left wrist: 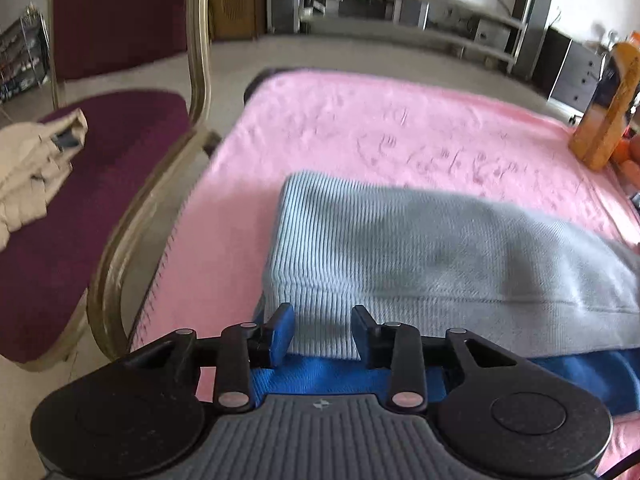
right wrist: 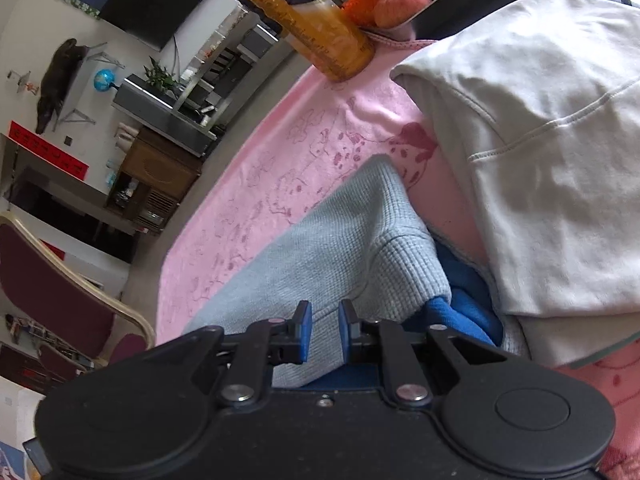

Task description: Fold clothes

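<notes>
Lying ahead of both jaws, the ribbed grey-blue garment point(left wrist: 420, 248) rests on pink towelling point(left wrist: 360, 128). Left gripper point(left wrist: 322, 332) released; right gripper point(right wrist: 325, 330) nearly closed, grasp undeterminable. A folded cream garment point(right wrist: 540, 160) crowds its right, an orange bottle point(right wrist: 312, 28) beyond.

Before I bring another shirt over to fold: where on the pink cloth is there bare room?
The pink cloth is bare beyond the grey knit garment, from its chair-side edge to the orange bottle. The cream garment and fruit crowd the bottle's side.
</notes>
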